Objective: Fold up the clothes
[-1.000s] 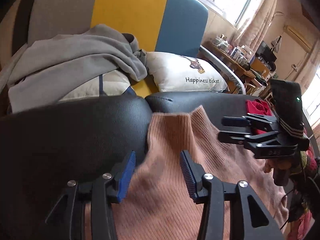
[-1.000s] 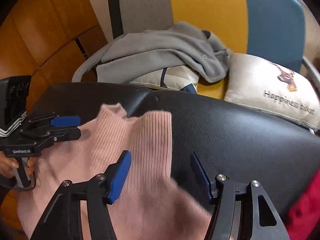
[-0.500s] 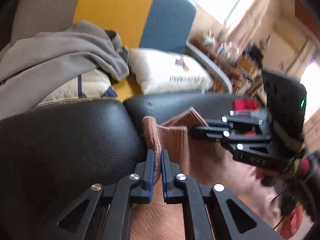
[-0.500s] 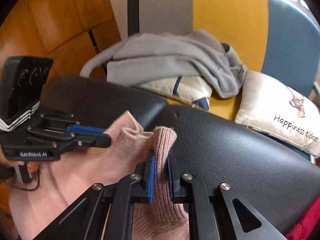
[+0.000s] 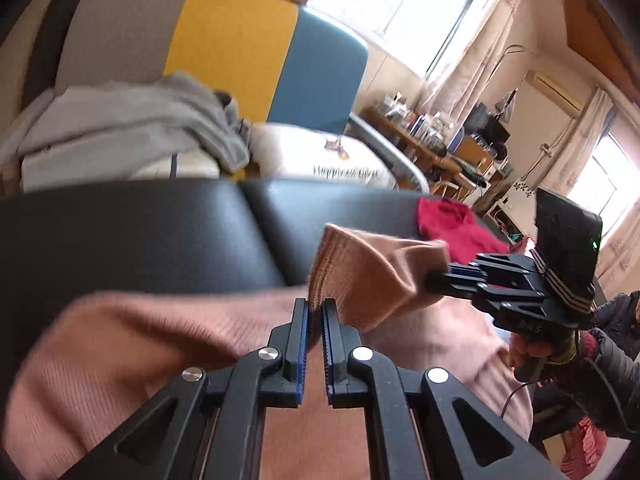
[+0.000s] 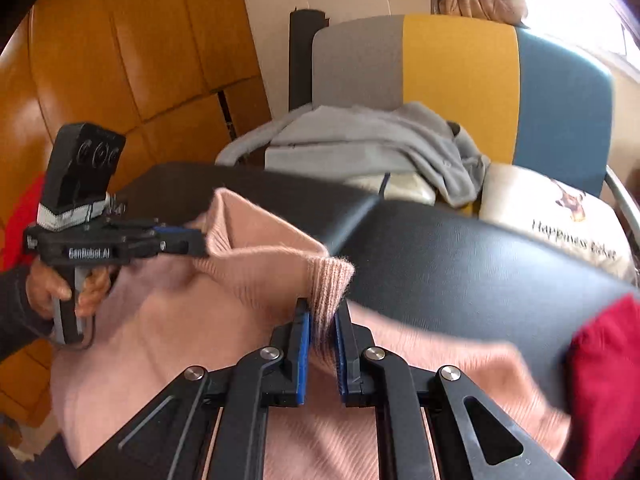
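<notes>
Pink knit sweater (image 5: 372, 276) on black padded surface (image 5: 140, 232), collar end raised off it. Left gripper (image 5: 316, 312) clenched on ribbed collar edge; right gripper (image 6: 322, 312) clamped on opposite collar edge. Body spread, blurred; no finished fold visible. Judgement: mid-fold or straightening, cannot tell which. Red garment (image 5: 456, 228) at surface's far end. Beyond: grey garment (image 6: 372, 140) on tricolour chair (image 6: 460, 60), printed pillow (image 6: 560, 220). Bright windows, cluttered desk (image 5: 436, 136).
</notes>
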{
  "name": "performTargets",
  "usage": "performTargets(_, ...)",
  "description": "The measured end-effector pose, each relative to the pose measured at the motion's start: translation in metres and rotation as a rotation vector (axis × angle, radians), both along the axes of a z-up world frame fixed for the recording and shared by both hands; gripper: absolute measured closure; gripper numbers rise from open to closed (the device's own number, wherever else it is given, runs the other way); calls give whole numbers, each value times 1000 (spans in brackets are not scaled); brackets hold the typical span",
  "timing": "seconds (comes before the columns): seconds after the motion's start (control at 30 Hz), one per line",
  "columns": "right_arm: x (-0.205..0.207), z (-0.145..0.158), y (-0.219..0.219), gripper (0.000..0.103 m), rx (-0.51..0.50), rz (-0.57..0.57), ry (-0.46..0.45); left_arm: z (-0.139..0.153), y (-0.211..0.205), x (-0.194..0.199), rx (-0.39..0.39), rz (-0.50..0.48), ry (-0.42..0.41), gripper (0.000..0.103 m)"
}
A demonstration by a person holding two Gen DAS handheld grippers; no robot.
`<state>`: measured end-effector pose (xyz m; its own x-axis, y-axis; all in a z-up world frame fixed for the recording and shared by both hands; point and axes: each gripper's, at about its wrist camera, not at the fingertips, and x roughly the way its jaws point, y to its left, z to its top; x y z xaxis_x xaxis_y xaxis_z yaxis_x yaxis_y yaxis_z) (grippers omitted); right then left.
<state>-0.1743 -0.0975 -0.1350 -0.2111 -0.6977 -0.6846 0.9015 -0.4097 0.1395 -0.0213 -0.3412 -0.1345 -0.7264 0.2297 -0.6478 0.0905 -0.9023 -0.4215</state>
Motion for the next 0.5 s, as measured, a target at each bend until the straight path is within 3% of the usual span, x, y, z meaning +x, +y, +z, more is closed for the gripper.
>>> performTargets(0.2,29,-17,36,86,75,1,-49,-28,5,44,42,18,-80,89)
performTargets(0.3,34,-10,48,82,88,-9,-51,-25,0,60,37,55,-84,89)
performTargets(0.5,32,10,26,82,16,-34,-44,-30,13,43,-5,55,-50,85)
